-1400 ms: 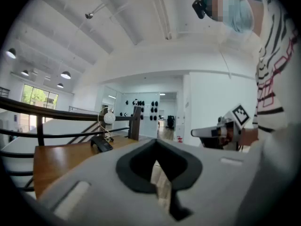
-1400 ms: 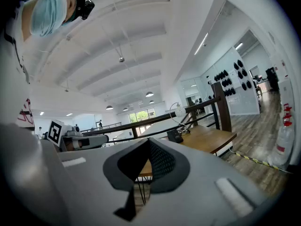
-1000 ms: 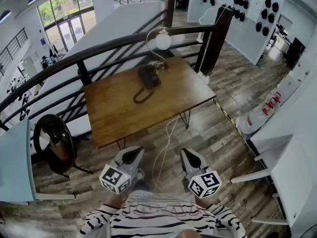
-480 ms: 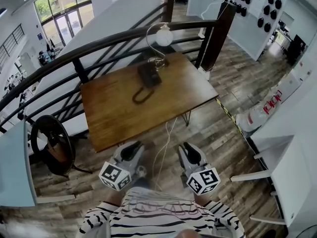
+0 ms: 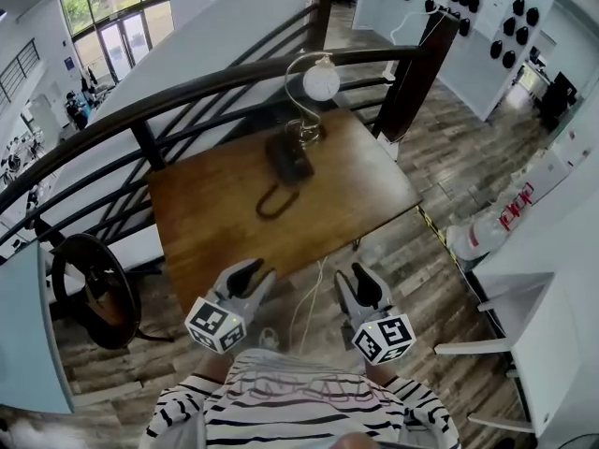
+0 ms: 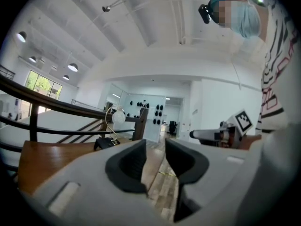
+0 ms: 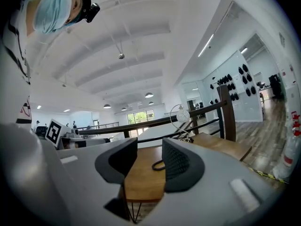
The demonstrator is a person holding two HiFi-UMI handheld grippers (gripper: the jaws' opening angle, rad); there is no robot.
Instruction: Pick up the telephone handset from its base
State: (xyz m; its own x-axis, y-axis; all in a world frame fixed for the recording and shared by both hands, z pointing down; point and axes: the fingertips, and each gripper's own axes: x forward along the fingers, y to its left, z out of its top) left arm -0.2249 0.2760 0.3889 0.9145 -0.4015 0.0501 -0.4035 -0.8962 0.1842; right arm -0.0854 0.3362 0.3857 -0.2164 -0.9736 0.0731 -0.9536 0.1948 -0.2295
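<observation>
Your left gripper (image 5: 251, 271) and right gripper (image 5: 360, 279) hang side by side in front of your striped shirt (image 5: 299, 405), both pointing level toward the table (image 5: 360, 181). The left tip is about at the table's near edge and the right tip sits just short of it. The jaws of both have just been opening. Now both pairs stand apart with nothing between them and nothing touching the pads, and the right pair looks a little wider than the left.

A thin white cable (image 5: 314, 293) drops from the near edge and runs over the wooden floor (image 5: 440, 171) between the two grippers. The tabletop ahead of you is bare wood for most of its depth.

The telephone (image 5: 288, 160) sits well away from both grippers on the far half of the table, with its dark cord (image 5: 271, 202) looped toward you. From here you cannot tell the handset apart from the base. The lamp (image 5: 320, 82) stands just behind the telephone.

A dark railing (image 5: 187, 87) closes off the far and left sides of the table, and a thick post (image 5: 412, 68) stands at the far right corner. A black wheel (image 5: 89, 288) leans near the left side. On the right, open floor runs to a white counter (image 5: 538, 297).
</observation>
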